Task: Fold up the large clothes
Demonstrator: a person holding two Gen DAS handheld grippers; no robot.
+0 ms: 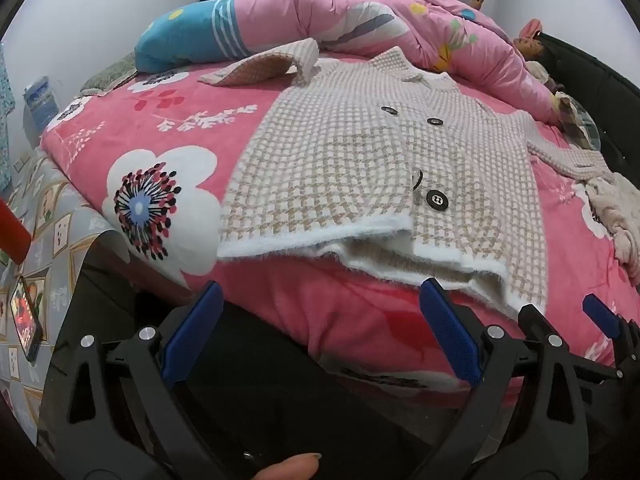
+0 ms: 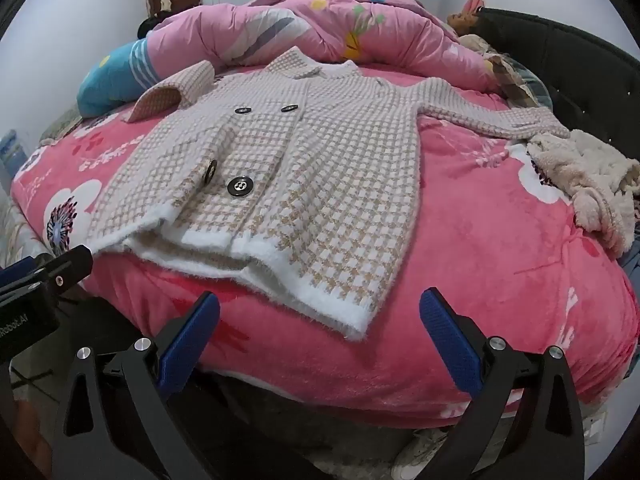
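Checked beige knit cardigan [image 2: 280, 184] lies flat mid-frame on our pink blanket [image 2: 480, 280], while we hold left gripper [image 1: 320, 336] and right gripper [image 2: 320, 340] wide apart, empty, at lower frame.

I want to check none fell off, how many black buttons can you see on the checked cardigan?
4. Two sit side by side high on the cardigan front; two sit lower near the hem, one tilted edge-on, one facing up. Folds may hide others.

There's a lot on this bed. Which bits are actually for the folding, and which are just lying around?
For the folding:
checked cardigan
left gripper, open
right gripper, open

Just lying about:
pink quilt
blue pillow
fluffy cream garment
phone
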